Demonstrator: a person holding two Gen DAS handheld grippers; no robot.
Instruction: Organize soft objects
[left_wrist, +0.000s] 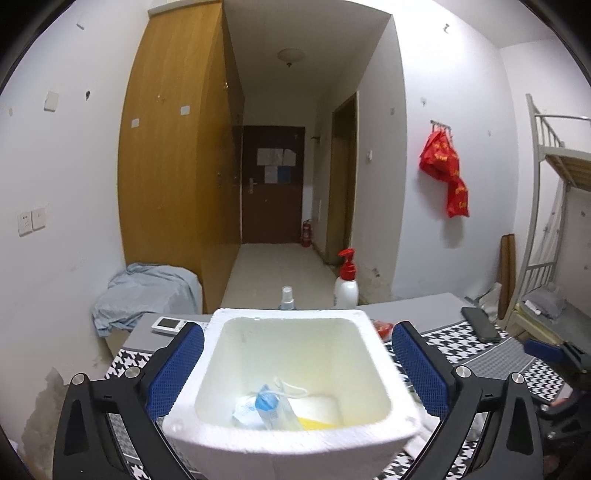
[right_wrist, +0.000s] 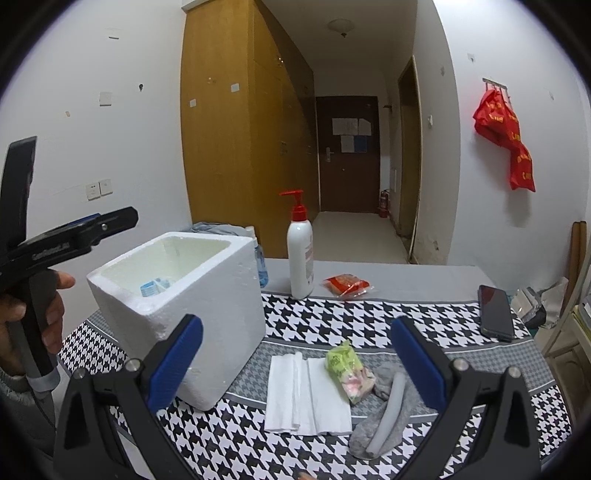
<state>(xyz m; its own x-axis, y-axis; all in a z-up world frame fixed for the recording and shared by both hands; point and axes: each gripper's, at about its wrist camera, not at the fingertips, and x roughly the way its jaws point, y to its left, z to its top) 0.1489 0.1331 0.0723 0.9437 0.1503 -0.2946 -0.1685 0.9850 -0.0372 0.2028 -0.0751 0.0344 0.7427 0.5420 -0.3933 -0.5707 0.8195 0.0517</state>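
Observation:
A white foam box (left_wrist: 295, 439) stands on the houndstooth cloth, and my left gripper (left_wrist: 299, 369) hangs open right above it with one blue pad on each side, touching nothing. Inside the box lie a blue-and-white packet (left_wrist: 264, 404) with a white cord and something yellow (left_wrist: 317, 422). In the right wrist view the box (right_wrist: 207, 306) is at the left. My right gripper (right_wrist: 297, 363) is open and empty over a folded white tissue (right_wrist: 306, 395), a green packet (right_wrist: 345, 363) and a grey sock (right_wrist: 406, 402) with a pale tube (right_wrist: 388, 410) on it.
Behind the box stand a pump bottle (right_wrist: 300, 254) with a red top and a small spray bottle (right_wrist: 260, 262). A red packet (right_wrist: 345, 284) and a dark phone (right_wrist: 495, 312) lie further right. A white remote (left_wrist: 168, 325) sits at the table's far left edge.

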